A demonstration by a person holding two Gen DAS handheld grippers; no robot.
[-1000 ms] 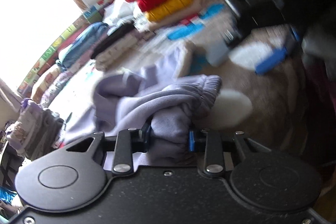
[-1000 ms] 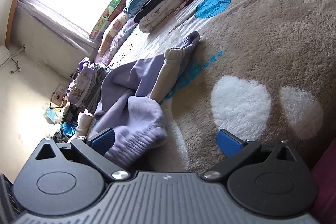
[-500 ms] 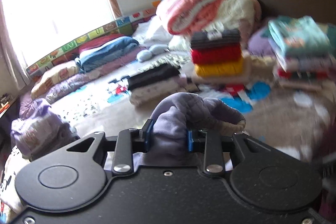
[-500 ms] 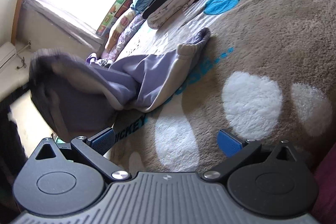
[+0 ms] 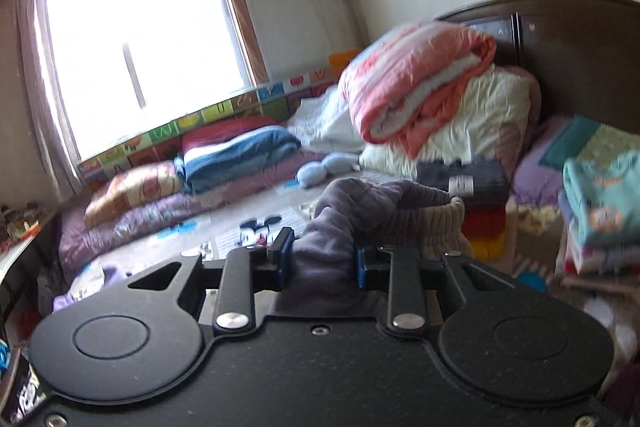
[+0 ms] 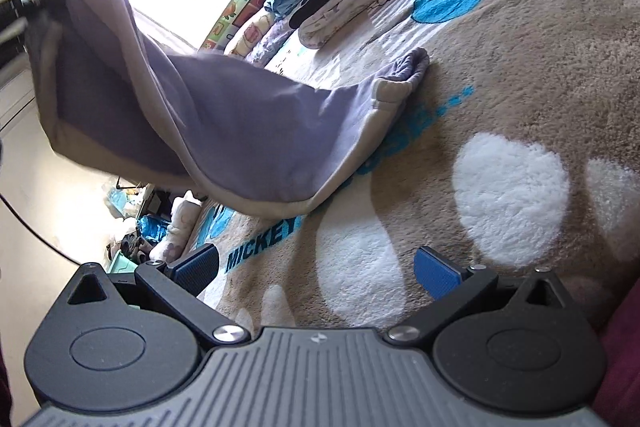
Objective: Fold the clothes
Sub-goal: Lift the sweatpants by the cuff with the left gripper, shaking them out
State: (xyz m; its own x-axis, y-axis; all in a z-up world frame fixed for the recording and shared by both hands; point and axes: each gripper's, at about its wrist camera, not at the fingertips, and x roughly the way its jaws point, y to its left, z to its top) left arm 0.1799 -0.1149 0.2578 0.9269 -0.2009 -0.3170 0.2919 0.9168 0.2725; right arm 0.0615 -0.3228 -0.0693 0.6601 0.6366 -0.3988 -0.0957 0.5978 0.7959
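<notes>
My left gripper point(image 5: 320, 261) is shut on the waistband end of lavender sweatpants point(image 5: 340, 227) with a beige elastic band, held high above the bed. In the right wrist view the same sweatpants point(image 6: 224, 123) hang stretched from the upper left down to the brown Mickey blanket point(image 6: 520, 67), where the cuffs point(image 6: 404, 75) still rest. My right gripper point(image 6: 316, 269) is open and empty, low over the blanket, apart from the sweatpants.
Folded stacks stand at the back: a pink quilt on white bedding point(image 5: 420, 87), red and yellow items point(image 5: 486, 227), teal clothes point(image 5: 600, 195), blue and purple bedding point(image 5: 240, 151) under the window. Folded pieces point(image 6: 344, 7) lie on the blanket's far side.
My left gripper has lifted the sweatpants' waistband from the blanket high into the air, pulling the legs taut. My right gripper stayed open and nearly still.
</notes>
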